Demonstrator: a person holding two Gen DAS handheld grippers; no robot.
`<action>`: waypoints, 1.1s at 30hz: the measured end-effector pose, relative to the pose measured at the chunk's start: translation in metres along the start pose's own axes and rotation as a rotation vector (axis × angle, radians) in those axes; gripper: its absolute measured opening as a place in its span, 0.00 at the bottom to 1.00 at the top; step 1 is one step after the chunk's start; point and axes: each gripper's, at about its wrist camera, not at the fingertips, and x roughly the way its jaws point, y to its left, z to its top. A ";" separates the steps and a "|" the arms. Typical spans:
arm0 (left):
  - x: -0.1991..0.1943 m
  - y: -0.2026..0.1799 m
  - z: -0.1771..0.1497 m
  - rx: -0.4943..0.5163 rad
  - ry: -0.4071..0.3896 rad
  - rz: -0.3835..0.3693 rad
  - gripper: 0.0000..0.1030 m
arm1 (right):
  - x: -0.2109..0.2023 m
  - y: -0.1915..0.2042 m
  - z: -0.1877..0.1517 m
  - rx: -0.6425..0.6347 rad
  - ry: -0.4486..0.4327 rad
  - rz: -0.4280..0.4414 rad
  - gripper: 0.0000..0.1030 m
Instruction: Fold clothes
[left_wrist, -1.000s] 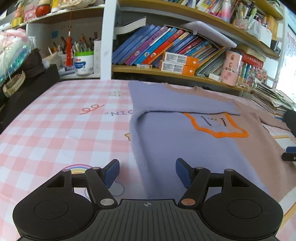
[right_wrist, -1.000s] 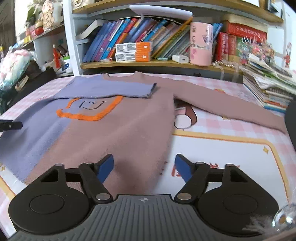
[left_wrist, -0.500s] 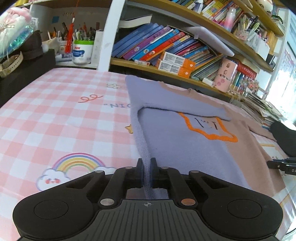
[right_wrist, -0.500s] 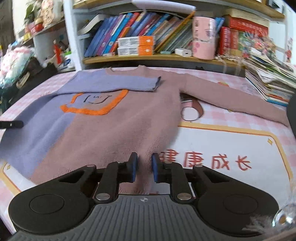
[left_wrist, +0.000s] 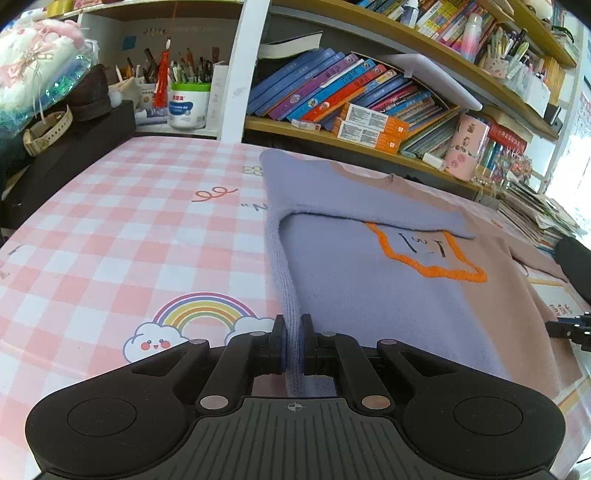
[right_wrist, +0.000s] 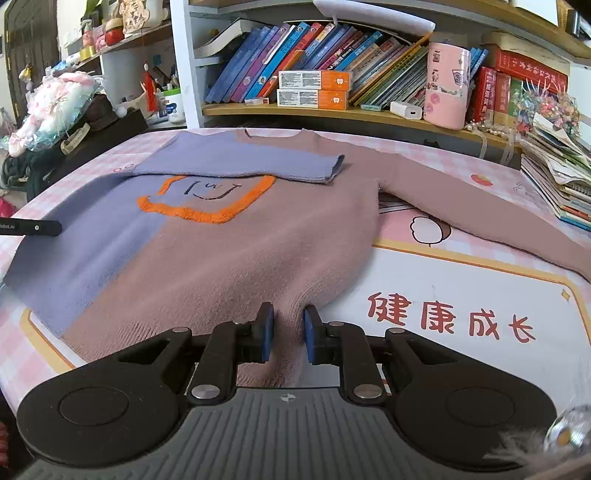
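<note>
A knit sweater (right_wrist: 229, 236), lilac on one half and dusty pink on the other with an orange-outlined face patch (right_wrist: 207, 199), lies flat on the table. Its lilac sleeve is folded across the chest; the pink sleeve (right_wrist: 480, 206) stretches out to the right. My left gripper (left_wrist: 293, 334) is shut on the lilac side edge of the sweater (left_wrist: 369, 280) near the hem. My right gripper (right_wrist: 288, 325) is shut on a bunch of the pink hem near the right corner. Each gripper's tip shows at the edge of the other's view.
The table wears a pink checked cloth (left_wrist: 110, 236) with a rainbow print and a white mat with red characters (right_wrist: 461, 314). Bookshelves (right_wrist: 332, 74) run along the back. A stack of magazines (right_wrist: 554, 177) sits at the right, dark bags and plush items (left_wrist: 55, 110) at the left.
Both grippers went from open to shut: the left closed on the lilac side edge, the right on the pink hem. Both moved forward slightly, pulling the fabric into small ridges.
</note>
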 end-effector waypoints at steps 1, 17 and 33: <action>0.000 0.000 0.000 -0.001 0.001 -0.001 0.05 | 0.000 -0.001 0.000 0.000 0.000 0.002 0.16; -0.015 -0.008 -0.002 0.039 -0.072 0.089 0.17 | -0.003 -0.004 0.000 -0.012 0.003 -0.048 0.27; -0.013 -0.067 -0.001 0.278 -0.192 -0.034 0.88 | -0.018 -0.039 0.005 0.118 -0.090 -0.219 0.86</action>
